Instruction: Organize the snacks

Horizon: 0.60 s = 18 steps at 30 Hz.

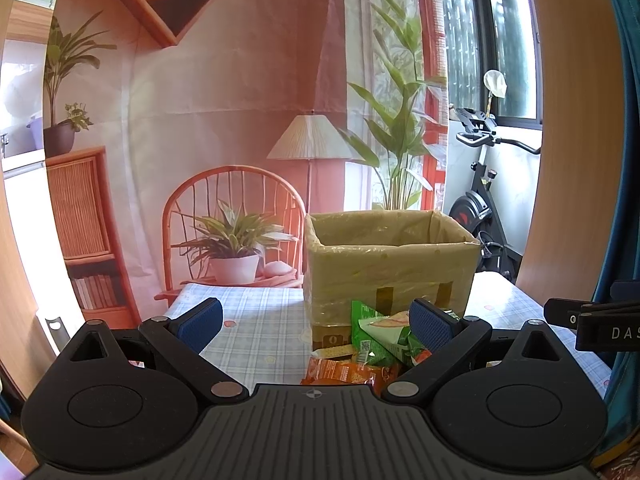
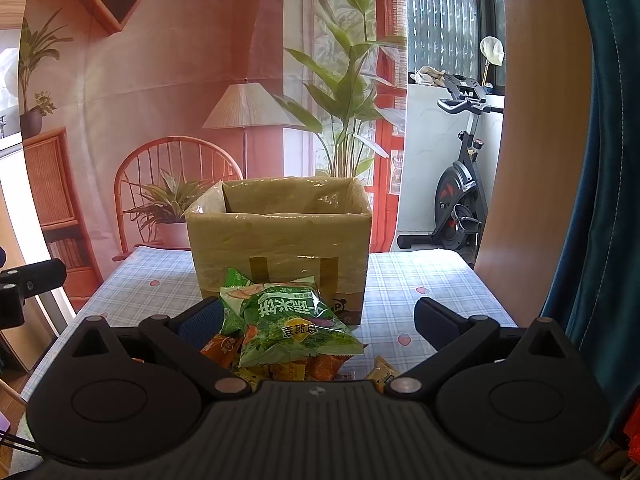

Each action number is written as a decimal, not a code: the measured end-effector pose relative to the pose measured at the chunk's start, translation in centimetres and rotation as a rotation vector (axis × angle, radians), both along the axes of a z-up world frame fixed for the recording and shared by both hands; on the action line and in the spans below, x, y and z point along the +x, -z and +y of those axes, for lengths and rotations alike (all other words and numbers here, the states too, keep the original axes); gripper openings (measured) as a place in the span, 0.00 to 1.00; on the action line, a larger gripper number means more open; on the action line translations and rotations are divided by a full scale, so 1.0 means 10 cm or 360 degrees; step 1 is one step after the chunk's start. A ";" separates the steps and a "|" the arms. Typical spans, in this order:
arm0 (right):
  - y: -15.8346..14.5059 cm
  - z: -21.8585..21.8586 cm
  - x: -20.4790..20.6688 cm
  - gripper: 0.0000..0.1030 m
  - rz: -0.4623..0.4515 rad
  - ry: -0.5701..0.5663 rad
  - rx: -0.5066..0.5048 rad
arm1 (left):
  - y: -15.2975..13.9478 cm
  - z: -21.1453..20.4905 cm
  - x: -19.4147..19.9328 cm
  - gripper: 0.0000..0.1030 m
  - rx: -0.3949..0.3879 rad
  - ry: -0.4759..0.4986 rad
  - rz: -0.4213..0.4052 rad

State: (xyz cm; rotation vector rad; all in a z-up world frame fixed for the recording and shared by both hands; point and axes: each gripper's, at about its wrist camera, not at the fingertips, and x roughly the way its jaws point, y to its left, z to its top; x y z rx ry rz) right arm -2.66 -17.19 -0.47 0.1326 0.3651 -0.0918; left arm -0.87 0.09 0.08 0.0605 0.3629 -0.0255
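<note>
A tape-wrapped cardboard box, open at the top, stands on the checked tablecloth; it also shows in the right wrist view. In front of it lies a pile of snack packets: green bags on orange ones. In the right wrist view a green bag tops orange packets. My left gripper is open and empty, the pile at its right finger. My right gripper is open, held just above the pile, touching nothing.
The table has bare cloth on both sides of the box. A printed room backdrop hangs behind the table. An exercise bike stands at the back right. The other gripper's body shows at the right edge.
</note>
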 end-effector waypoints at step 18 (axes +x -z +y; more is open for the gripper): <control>0.00 0.00 -0.01 1.00 -0.0001 0.0000 -0.0001 | 0.00 -0.01 -0.01 0.98 0.0001 -0.0001 -0.0001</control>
